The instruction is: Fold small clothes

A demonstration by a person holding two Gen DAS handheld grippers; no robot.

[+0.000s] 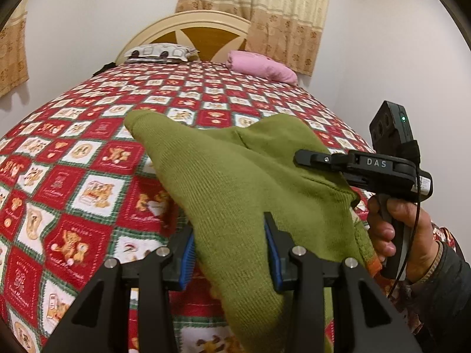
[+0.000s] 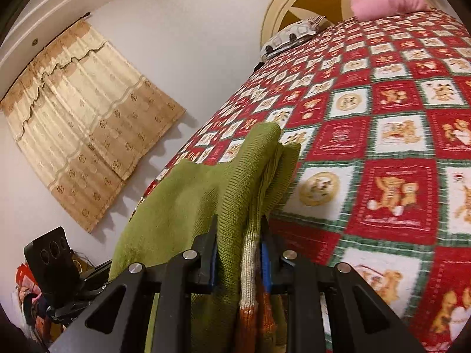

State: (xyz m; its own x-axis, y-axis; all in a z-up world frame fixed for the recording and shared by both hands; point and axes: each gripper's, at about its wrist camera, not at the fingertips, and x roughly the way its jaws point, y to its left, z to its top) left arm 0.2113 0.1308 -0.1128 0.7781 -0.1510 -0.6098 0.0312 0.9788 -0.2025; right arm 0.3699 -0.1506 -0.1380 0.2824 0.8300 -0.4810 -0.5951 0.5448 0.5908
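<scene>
A small green knitted sweater (image 1: 223, 176) with an orange hem hangs in the air above the bed, stretched between both grippers. My left gripper (image 1: 231, 232) is shut on one edge of it, with the blue pads pressed on the knit. My right gripper (image 2: 239, 235) is shut on a bunched edge of the same sweater (image 2: 188, 200), with its cream and orange ribbing between the fingers. The right gripper also shows in the left wrist view (image 1: 312, 158), held by a hand at the right. The left gripper shows at the lower left of the right wrist view (image 2: 70, 291).
A bed with a red, white and green bear-patterned quilt (image 1: 88, 158) fills the space below. A patterned pillow (image 1: 160, 51) and a pink pillow (image 1: 262, 66) lie by the headboard (image 1: 188, 29). Beige curtains (image 2: 85, 123) hang on white walls.
</scene>
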